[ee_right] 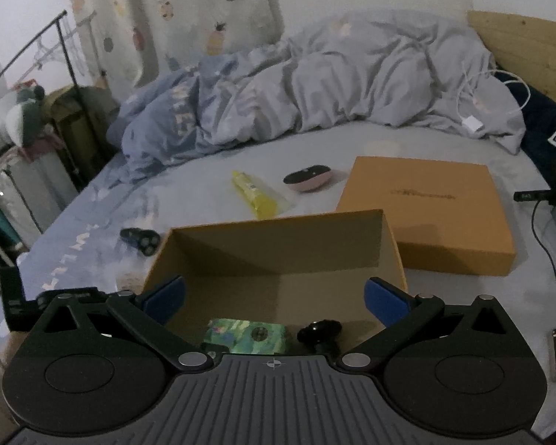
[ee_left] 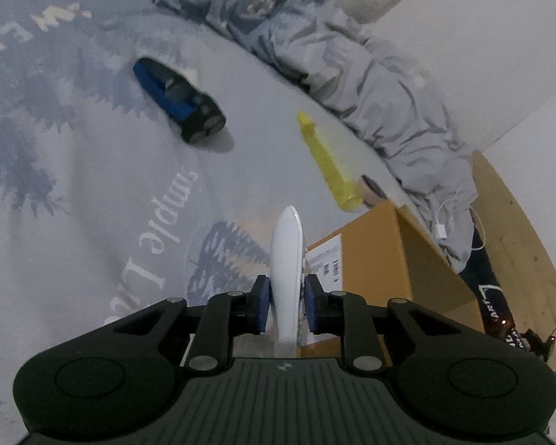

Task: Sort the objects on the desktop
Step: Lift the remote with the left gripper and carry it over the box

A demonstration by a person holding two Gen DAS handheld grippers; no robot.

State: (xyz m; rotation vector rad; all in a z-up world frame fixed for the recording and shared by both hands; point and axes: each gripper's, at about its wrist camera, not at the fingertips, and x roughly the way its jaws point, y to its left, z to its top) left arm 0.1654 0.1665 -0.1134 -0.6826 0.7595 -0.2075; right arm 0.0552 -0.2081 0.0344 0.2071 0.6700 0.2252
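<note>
We see both views dim and bluish, with soft, grainy detail. In the left wrist view the shaver [ee_left: 179, 105] drops a blurred shadow on the sheet just beside its dark head, and the yellow tube [ee_left: 328, 161] beyond it looks smeared. In the right wrist view the open box [ee_right: 278, 256] is dark inside along its far wall. Around that box, straight lines bow towards the picture's black corners.
</note>
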